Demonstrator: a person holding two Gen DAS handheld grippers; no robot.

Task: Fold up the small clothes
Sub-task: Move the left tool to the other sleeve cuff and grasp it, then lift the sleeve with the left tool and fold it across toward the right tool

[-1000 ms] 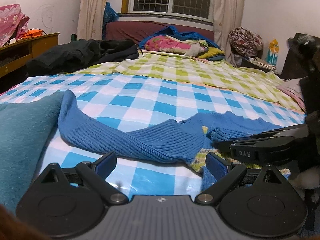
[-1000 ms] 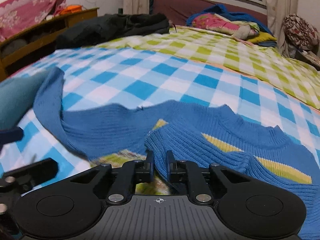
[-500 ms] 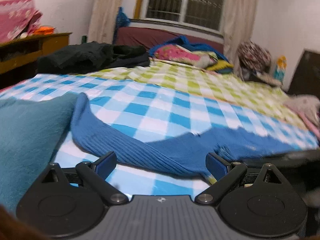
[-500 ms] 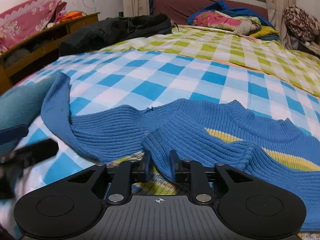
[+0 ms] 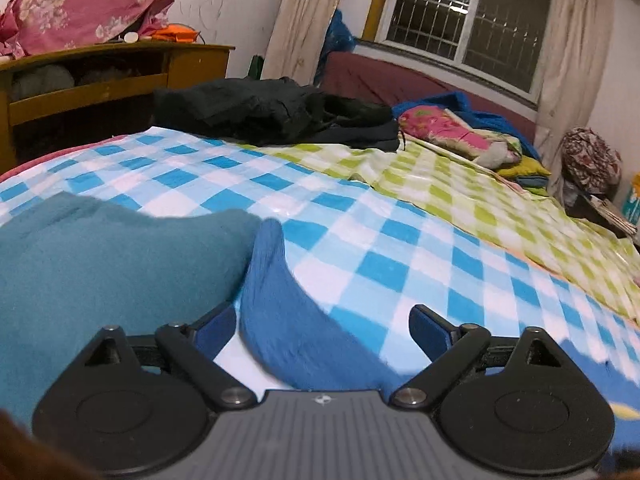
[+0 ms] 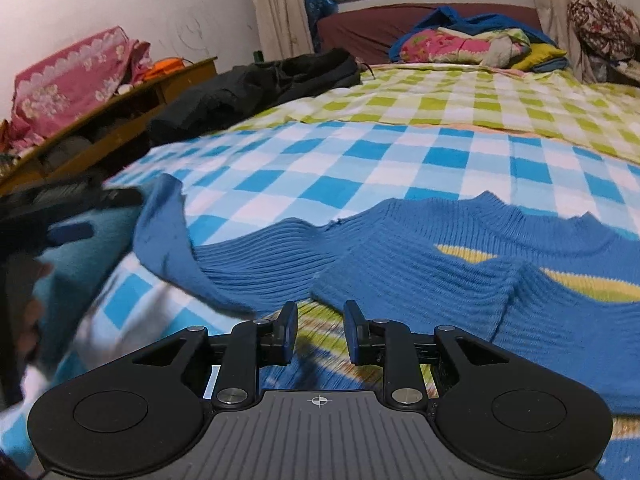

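Spread across the blue-checked sheet (image 6: 360,160): blue ribbed sweater (image 6: 420,256) (one sleeve trailing toward a teal garment (image 5: 100,264)). Left gripper (image 5: 322,330) gaping wide over that sleeve, probably not touching. Right gripper (image 6: 318,338) narrowly parted, just released, gripping nothing.

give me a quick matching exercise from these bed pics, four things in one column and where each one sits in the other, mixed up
Things:
1. blue sweater
2. teal cloth
3. black jacket
4. pink floral bundle

Places:
A. on the wooden cabinet by the wall
B. spread on the blue checked sheet, just ahead of the right gripper
C. heaped at the bed's far left edge
D. beside the sweater's sleeve end, left of the left gripper

Pairs: 1-B, 2-D, 3-C, 4-A
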